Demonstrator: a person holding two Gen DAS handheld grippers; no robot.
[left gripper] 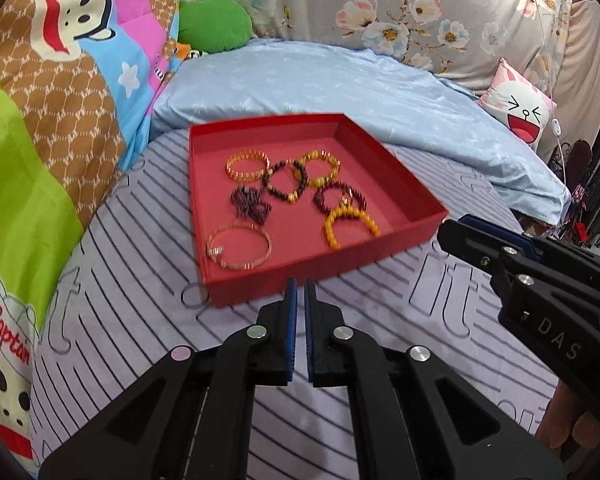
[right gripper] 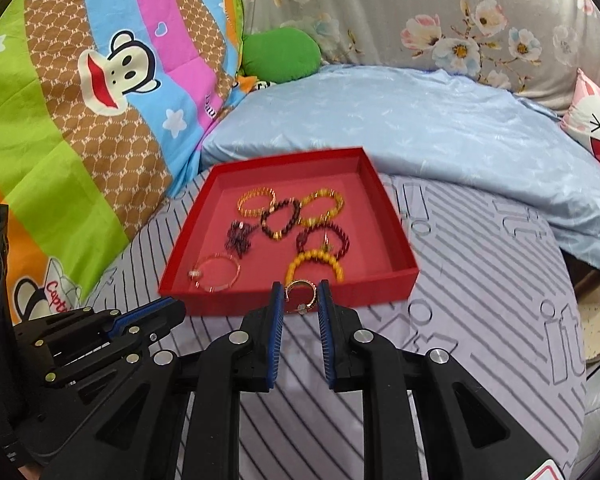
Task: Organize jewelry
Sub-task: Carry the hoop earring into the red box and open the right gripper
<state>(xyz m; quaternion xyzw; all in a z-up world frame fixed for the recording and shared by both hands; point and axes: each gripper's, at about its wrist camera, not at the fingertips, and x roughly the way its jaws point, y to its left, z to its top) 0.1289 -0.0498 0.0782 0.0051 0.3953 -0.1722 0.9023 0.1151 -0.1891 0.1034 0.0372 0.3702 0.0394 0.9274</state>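
A lavender bedsheet with dark stripes and outlined letters (left gripper: 380,320) covers the bed, and a crumpled pale blue satin quilt (left gripper: 340,84) lies across its far side. A bright cartoon-monkey patchwork blanket (right gripper: 100,92) is piled on the left beside a round green plush cushion (left gripper: 214,24). A grey floral fabric (right gripper: 440,16) hangs behind, with a pink laughing-face pillow (left gripper: 520,110) at the right.

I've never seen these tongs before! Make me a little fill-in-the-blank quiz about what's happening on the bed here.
1. The bracelets lie in a shallow tray whose color is ____.
2. The gold ring is held between the tips of the ____ tongs.
3. The left tongs are nearly closed and hold ____.
4. The tray rests on a bedsheet with a ____ pattern.

Missing words: red; right; nothing; striped
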